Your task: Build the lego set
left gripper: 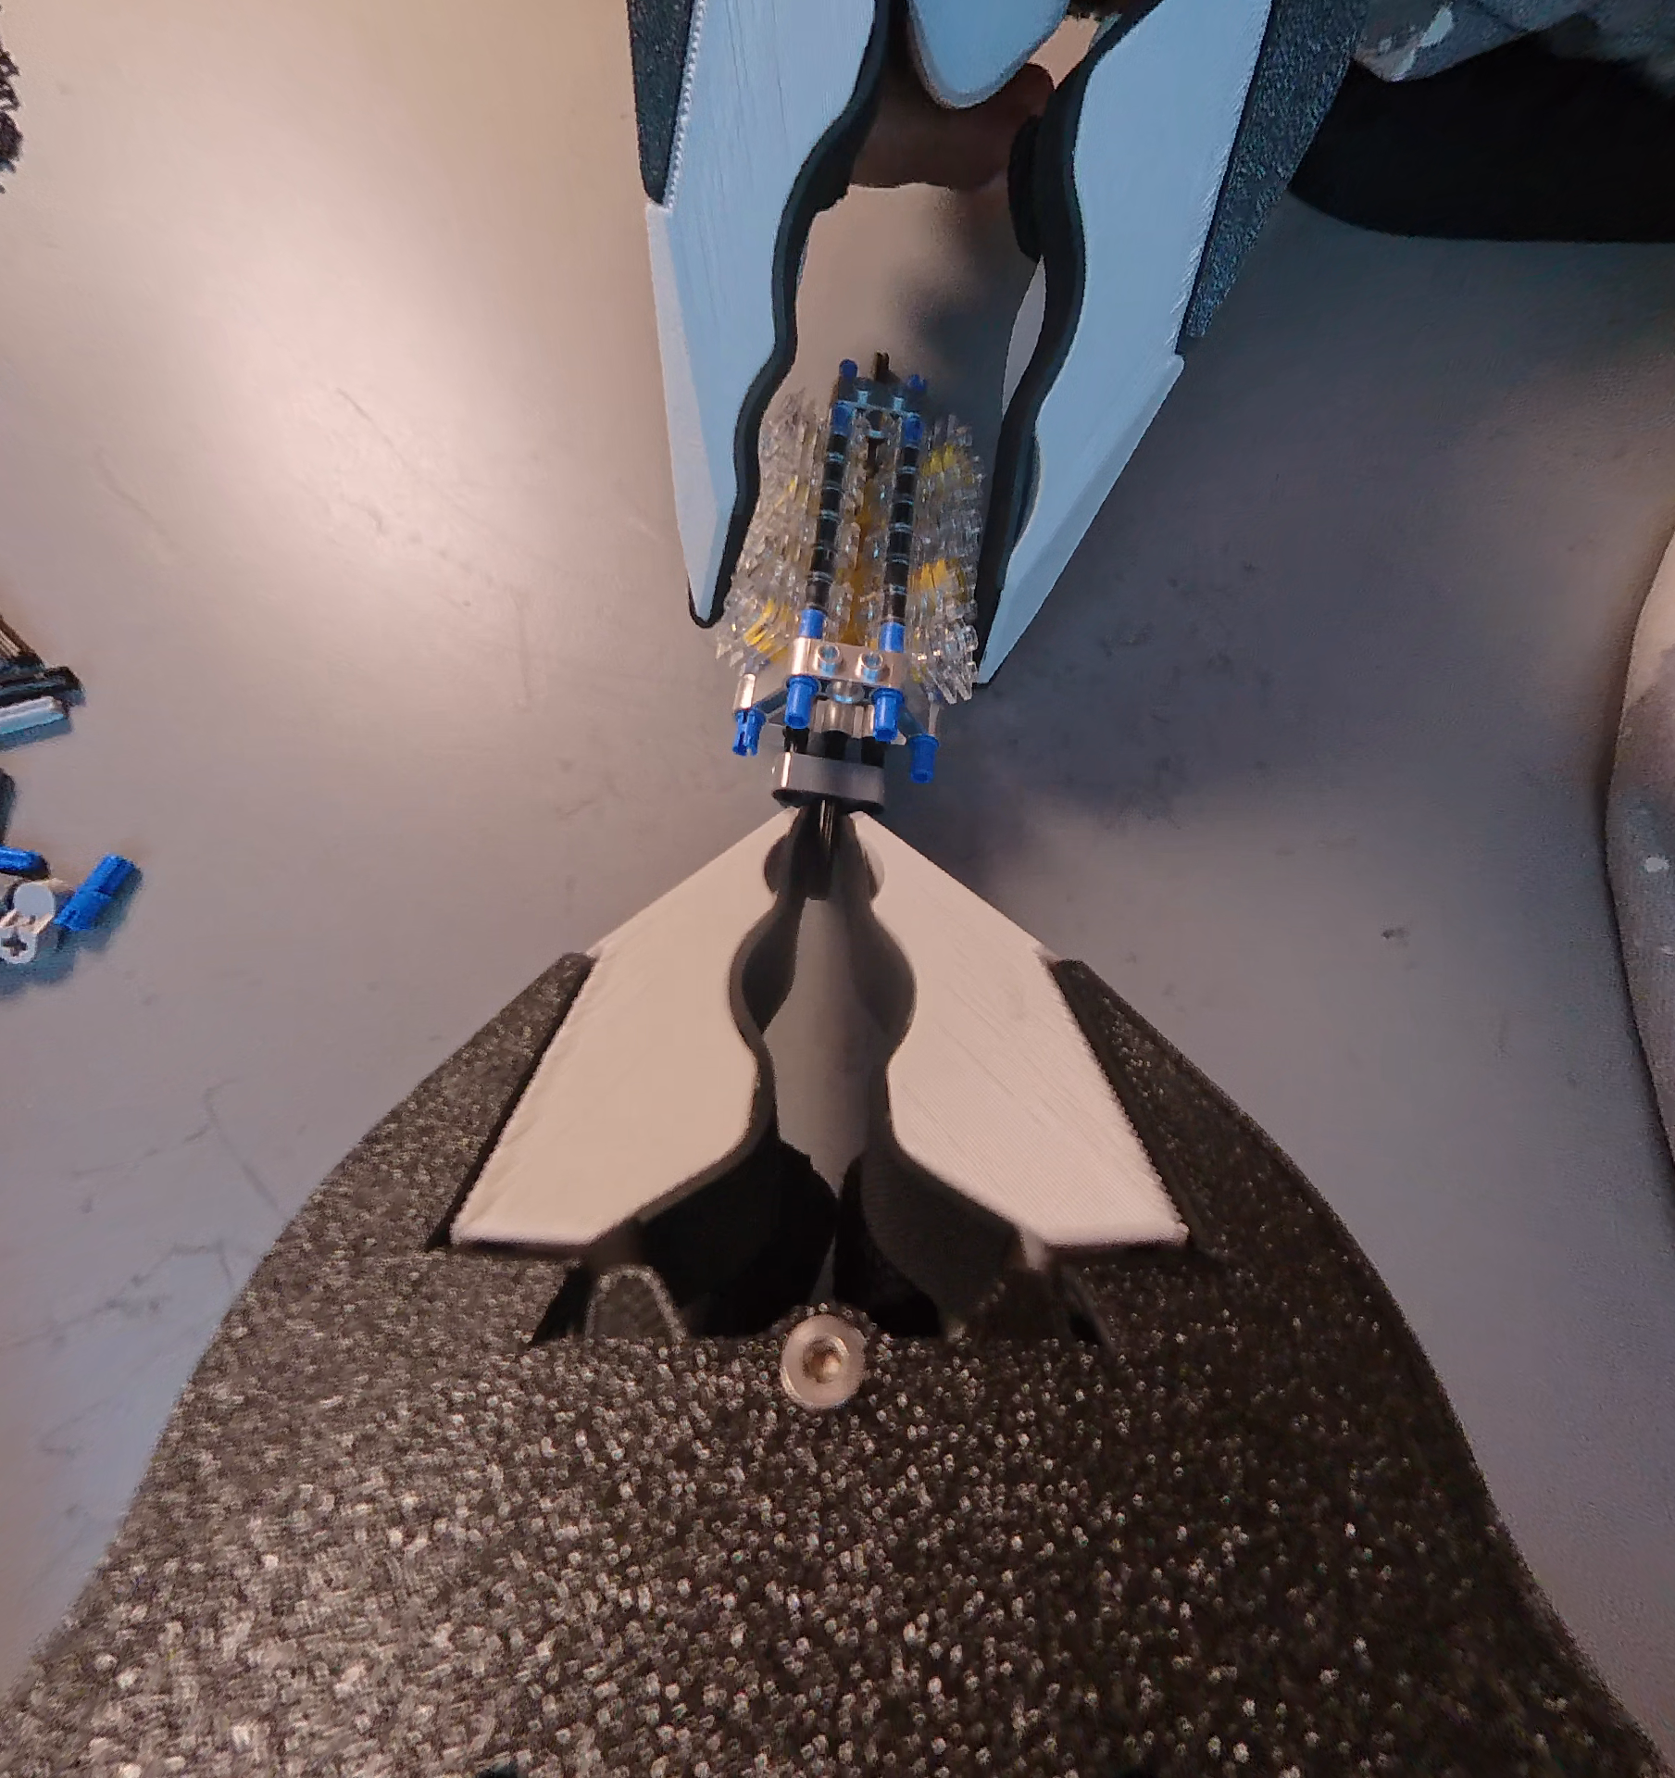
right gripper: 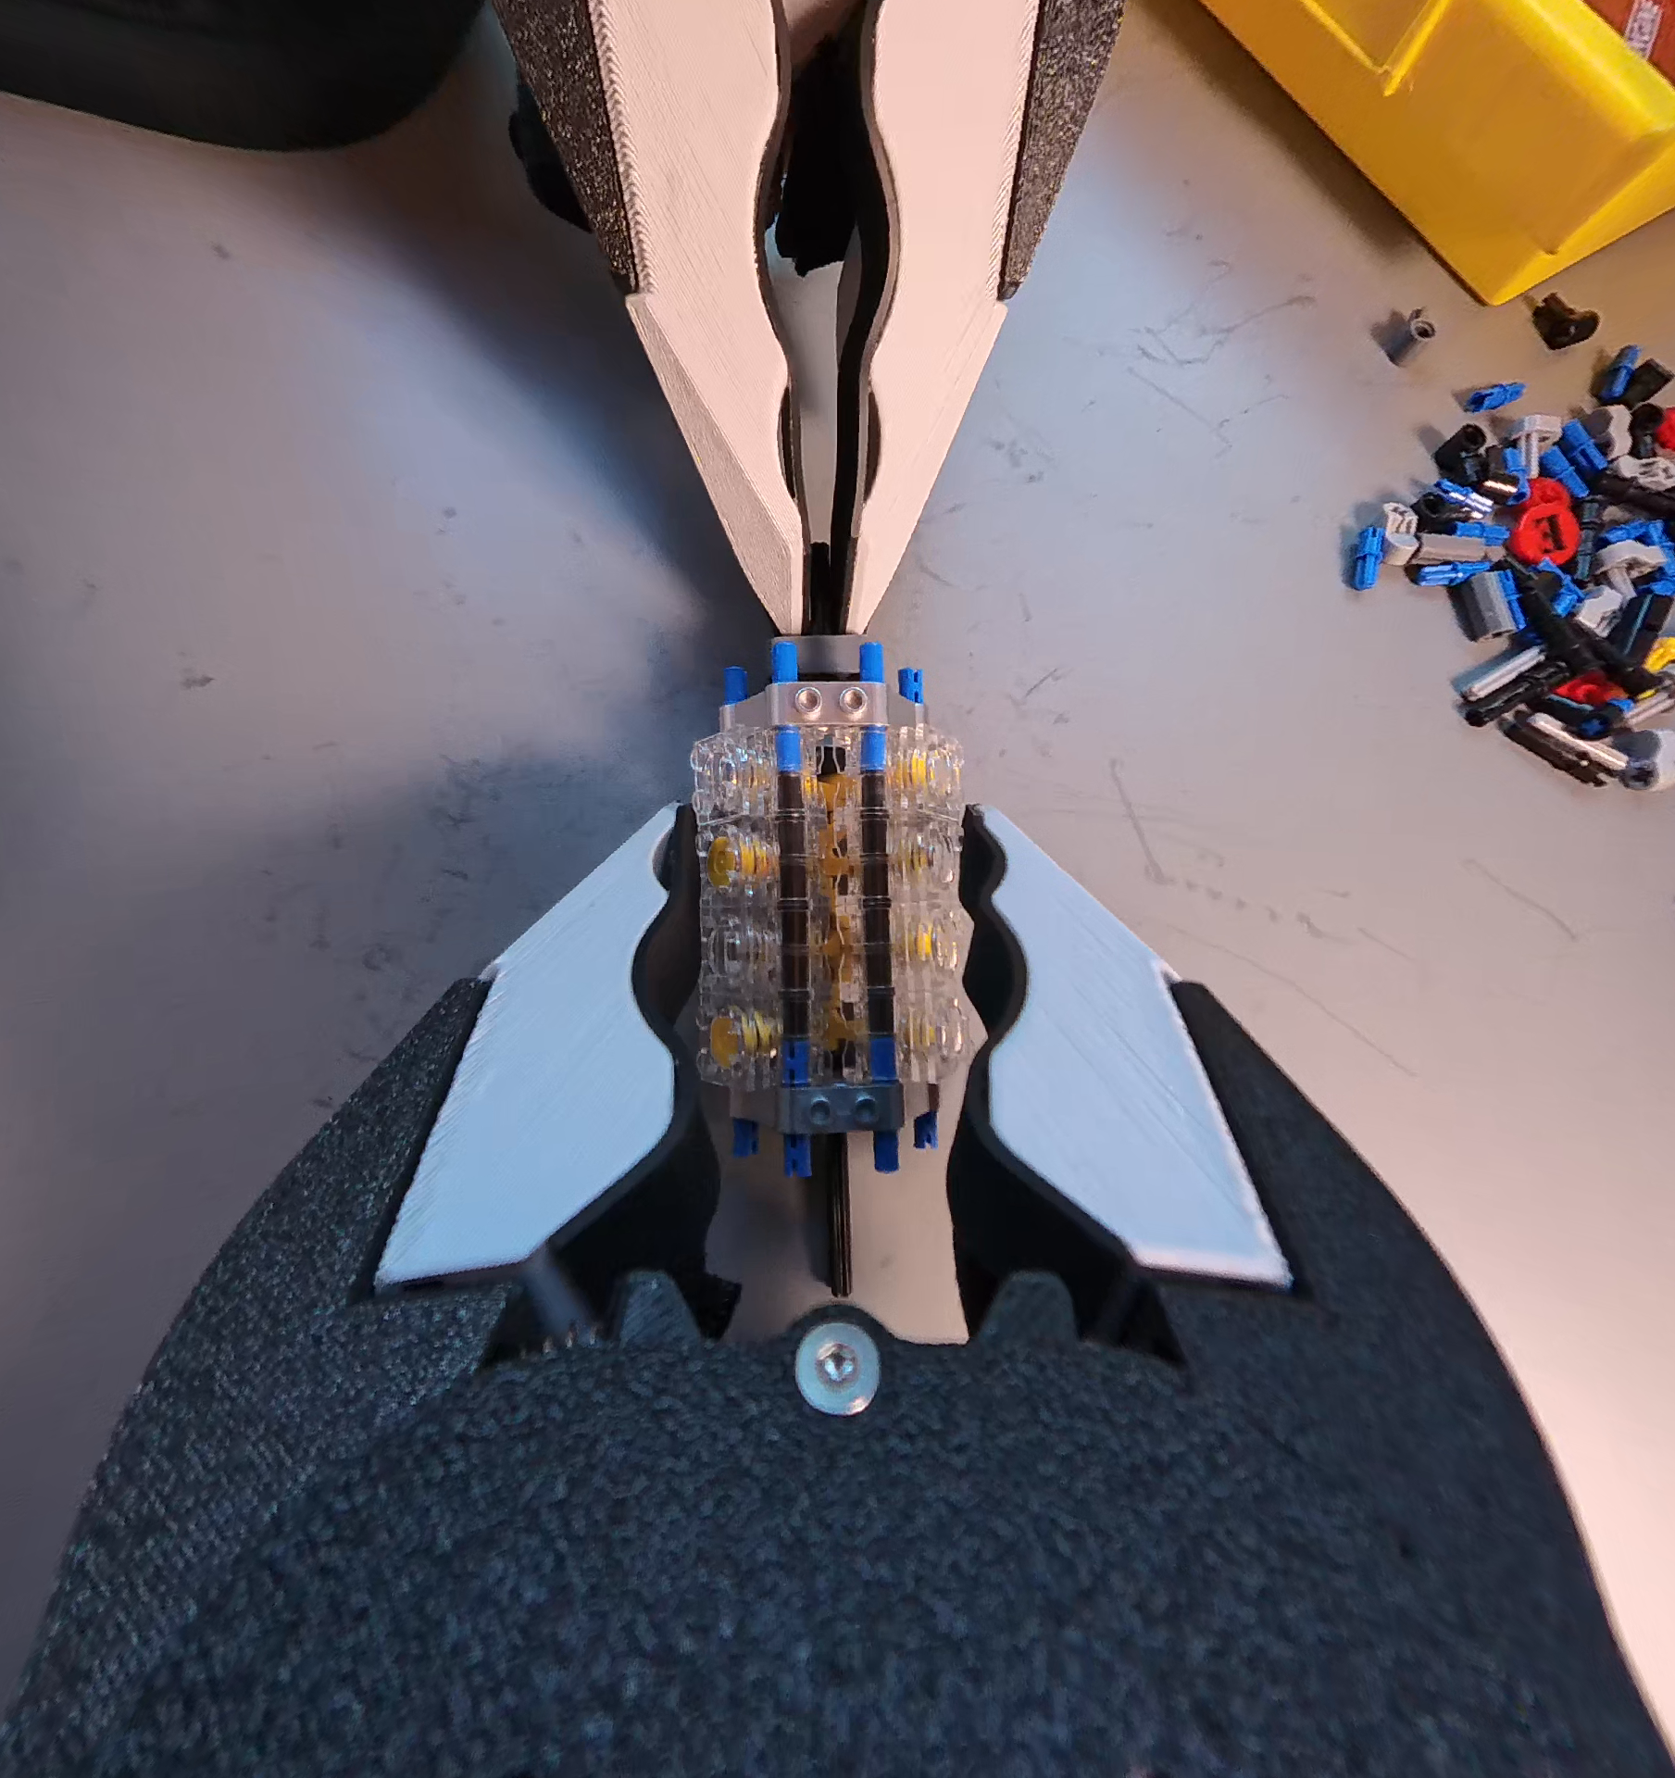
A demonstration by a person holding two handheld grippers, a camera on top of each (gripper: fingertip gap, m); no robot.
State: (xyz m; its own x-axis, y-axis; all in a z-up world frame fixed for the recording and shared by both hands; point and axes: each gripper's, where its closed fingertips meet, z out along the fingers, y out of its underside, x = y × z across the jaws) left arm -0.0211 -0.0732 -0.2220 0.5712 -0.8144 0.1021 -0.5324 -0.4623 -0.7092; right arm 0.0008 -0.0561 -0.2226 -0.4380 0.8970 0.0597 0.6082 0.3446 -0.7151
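Note:
A small brick assembly [left gripper: 857,539] of clear round plates with yellow centres, black axles and blue pins is held between the two grippers above a pale table [left gripper: 285,481]. My right gripper [right gripper: 828,818] is shut on the assembly's [right gripper: 828,924] clear sides. In the left wrist view the right gripper [left gripper: 848,645] comes in from the top. My left gripper [left gripper: 822,837] is shut on a thin black axle [left gripper: 825,818] that sticks out of the assembly's grey end. In the right wrist view the left gripper [right gripper: 824,606] comes in from the top, tips against that end.
A pile of loose blue, black, grey and red parts [right gripper: 1564,577] lies on the table to the right, with a yellow bin [right gripper: 1487,125] behind it. A few loose parts [left gripper: 35,895] lie at the left edge of the left wrist view. Grey fabric [left gripper: 1670,866] is at its right. Left and right tips are no more than a few centimetres apart.

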